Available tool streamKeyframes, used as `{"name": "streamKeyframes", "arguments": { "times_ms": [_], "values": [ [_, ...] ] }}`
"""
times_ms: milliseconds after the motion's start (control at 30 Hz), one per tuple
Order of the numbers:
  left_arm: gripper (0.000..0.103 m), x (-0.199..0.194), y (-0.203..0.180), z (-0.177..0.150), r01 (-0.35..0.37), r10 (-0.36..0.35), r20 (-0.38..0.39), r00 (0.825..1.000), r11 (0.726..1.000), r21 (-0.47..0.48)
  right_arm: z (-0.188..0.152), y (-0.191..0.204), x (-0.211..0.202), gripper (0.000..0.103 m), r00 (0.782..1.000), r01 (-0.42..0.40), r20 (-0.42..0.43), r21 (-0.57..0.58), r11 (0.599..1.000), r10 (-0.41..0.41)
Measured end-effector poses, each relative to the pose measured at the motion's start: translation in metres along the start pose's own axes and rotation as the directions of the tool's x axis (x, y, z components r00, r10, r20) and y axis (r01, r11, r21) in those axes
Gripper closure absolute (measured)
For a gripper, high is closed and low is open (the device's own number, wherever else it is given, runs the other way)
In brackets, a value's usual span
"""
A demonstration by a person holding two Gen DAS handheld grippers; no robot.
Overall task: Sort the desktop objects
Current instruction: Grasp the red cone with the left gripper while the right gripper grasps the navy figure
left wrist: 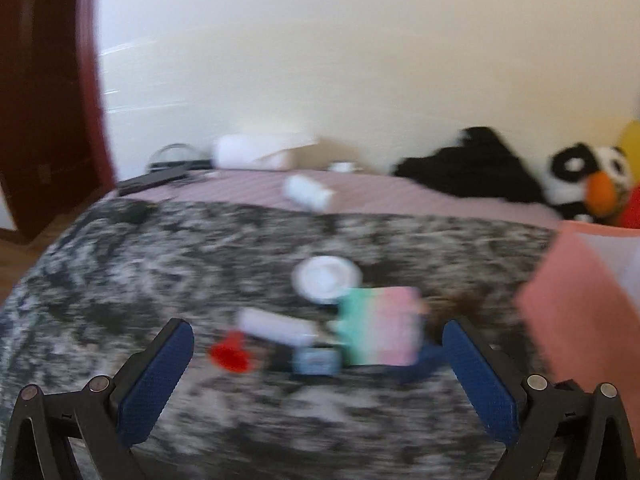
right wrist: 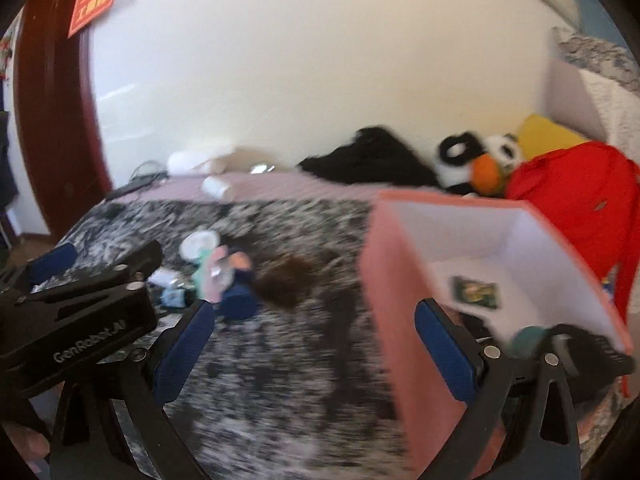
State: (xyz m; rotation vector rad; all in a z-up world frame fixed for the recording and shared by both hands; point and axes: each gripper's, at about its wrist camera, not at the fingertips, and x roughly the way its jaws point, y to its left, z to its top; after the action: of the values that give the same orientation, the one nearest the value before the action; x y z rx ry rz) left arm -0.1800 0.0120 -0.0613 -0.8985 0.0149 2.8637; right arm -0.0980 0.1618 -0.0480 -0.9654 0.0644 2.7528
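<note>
A cluster of small objects lies on the grey mottled blanket [left wrist: 160, 272]: a white round lid [left wrist: 326, 279], a pastel green-pink box [left wrist: 380, 326], a white tube [left wrist: 276, 326], a red cap [left wrist: 232, 354] and a small blue box [left wrist: 316, 361]. My left gripper [left wrist: 316, 380] is open and empty just short of them. A pink box [right wrist: 404, 292] with a white inside holds a dark green packet [right wrist: 476, 292] and dark items. My right gripper [right wrist: 316, 348] is open and empty, its right finger [right wrist: 444, 348] by the box's front wall. The cluster shows again in the right wrist view [right wrist: 216, 272], with the left gripper's body [right wrist: 76, 312].
A brown patch [right wrist: 284, 280] sits on the blanket beside the cluster. Farther back are a white bottle [left wrist: 308, 192], black clothing [left wrist: 472, 168], a panda plush [left wrist: 588, 180], a red bag [right wrist: 576, 200], a black device with cables [left wrist: 156, 178] and the wall. Both views are motion-blurred.
</note>
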Motion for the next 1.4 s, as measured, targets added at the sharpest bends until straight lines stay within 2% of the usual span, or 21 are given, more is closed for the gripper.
{"name": "streamKeyframes", "arguments": {
  "times_ms": [167,300,400,567,733,833,933,1133,1200,1267,1300,1333,1367,1400],
  "values": [
    [0.0,0.013,0.036,-0.008,-0.092,0.092,0.023,0.995,0.996,-0.002,-0.001,0.036,0.034,0.001,0.999,-0.043,-0.031,-0.009,0.999,0.042],
    [0.0,0.024,0.044,-0.012,-0.096,0.096,0.01,0.995,0.995,0.017,-0.004,0.042,0.048,0.001,0.996,-0.078,-0.034,0.036,0.996,0.079],
    [0.0,0.03,0.041,-0.015,-0.105,0.105,0.008,0.994,0.993,0.057,-0.006,0.043,0.056,0.001,0.996,-0.075,-0.045,0.035,0.997,0.076],
    [0.0,0.045,0.038,-0.018,-0.09,0.092,-0.011,0.996,0.992,0.086,-0.004,0.028,0.061,0.001,0.996,-0.073,-0.049,0.074,0.995,0.077],
    [0.0,0.079,0.042,-0.021,-0.073,0.079,-0.071,0.994,0.994,0.078,-0.001,0.008,0.067,0.001,0.994,-0.082,-0.054,0.134,0.988,0.09],
    [0.0,0.097,0.045,-0.023,-0.058,0.064,-0.11,0.992,0.997,0.053,0.003,0.0,0.078,0.001,0.994,-0.081,-0.068,0.133,0.988,0.091],
    [0.0,0.113,0.049,-0.023,-0.049,0.05,-0.145,0.988,0.999,0.012,0.004,-0.011,0.093,0.001,0.987,-0.117,-0.091,0.17,0.978,0.134],
    [0.004,0.144,0.058,-0.031,-0.049,0.032,-0.228,0.973,0.996,-0.07,-0.003,-0.016,0.133,0.002,0.951,-0.227,-0.152,0.249,0.941,0.27],
    [0.005,0.15,0.063,-0.033,-0.037,0.012,-0.243,0.97,0.994,-0.099,-0.006,-0.005,0.145,0.003,0.949,-0.229,-0.171,0.209,0.951,0.266],
    [0.013,0.153,0.069,-0.033,-0.034,0.004,-0.248,0.969,0.993,-0.116,-0.008,0.007,0.154,0.003,0.952,-0.22,-0.179,0.158,0.963,0.247],
    [0.022,0.154,0.071,-0.033,-0.042,0.014,-0.25,0.968,0.993,-0.108,-0.01,0.013,0.159,0.003,0.953,-0.218,-0.184,0.132,0.967,0.24],
    [0.035,0.155,0.072,-0.033,-0.053,0.027,-0.253,0.967,0.994,-0.096,-0.013,0.02,0.166,0.007,0.95,-0.219,-0.202,0.112,0.969,0.238],
    [0.042,0.156,0.074,-0.033,-0.065,0.041,-0.256,0.966,0.994,-0.084,-0.016,0.028,0.174,0.01,0.945,-0.221,-0.225,0.094,0.971,0.237],
    [0.061,0.157,0.075,-0.032,-0.068,0.046,-0.257,0.965,0.995,-0.077,-0.019,0.034,0.179,0.022,0.946,-0.214,-0.234,0.064,0.975,0.223]
  ]
}}
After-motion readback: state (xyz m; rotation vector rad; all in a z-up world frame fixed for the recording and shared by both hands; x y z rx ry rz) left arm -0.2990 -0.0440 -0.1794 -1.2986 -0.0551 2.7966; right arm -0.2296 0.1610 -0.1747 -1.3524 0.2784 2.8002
